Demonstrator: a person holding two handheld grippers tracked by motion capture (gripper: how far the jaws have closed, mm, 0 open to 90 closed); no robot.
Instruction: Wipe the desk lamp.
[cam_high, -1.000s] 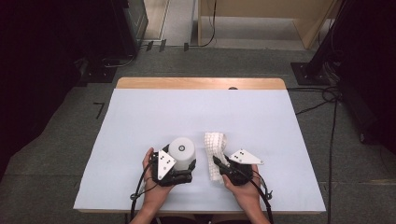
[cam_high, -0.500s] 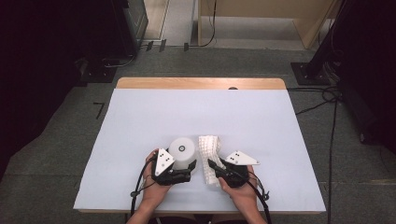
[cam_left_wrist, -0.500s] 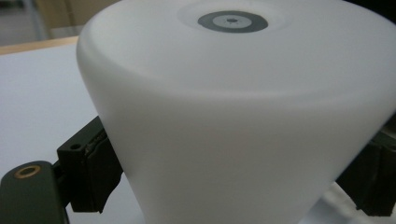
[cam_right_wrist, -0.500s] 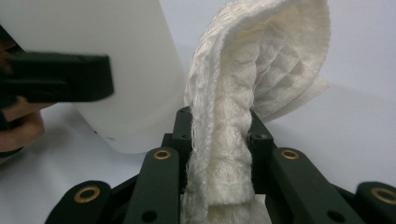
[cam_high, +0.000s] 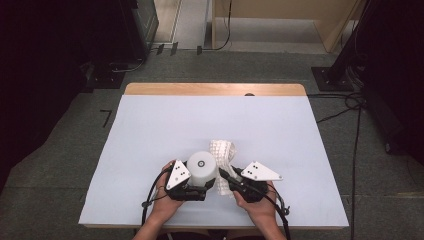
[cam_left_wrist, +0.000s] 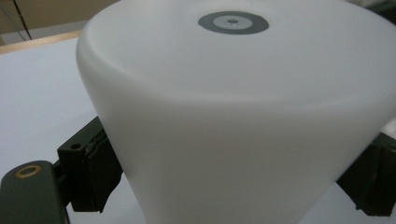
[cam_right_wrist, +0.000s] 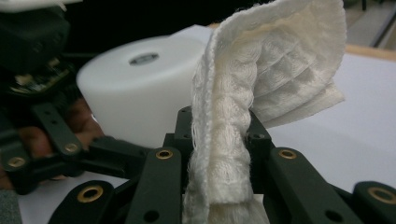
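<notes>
Cloth (cam_right_wrist: 261, 88) — a white waffle-weave rag, folded lengthwise — is pinched between the jaws of my right gripper (cam_high: 227, 181), which stand nearly together on its gathered edge. Its free end rises ahead of those jaws and curls over toward the far side. In the two earlier high views the rag lay flat on the table just beyond this gripper; now it is lifted clear of the surface at its near end, so I judge the pick-up made and the wiping stroke about to start. Just to the left of the right jaws stands the white cup (cam_left_wrist: 233, 121), upside down with its grey-ringed base uppermost, touching or nearly touching the rag. My left gripper (cam_high: 200, 187) is clamped on the cup's lower wall, one pad at each side — it holds as it did a second ago. Both stand on the pale table cover (cam_high: 150, 130), near its front edge, with open surface ahead of the jaws.
</notes>
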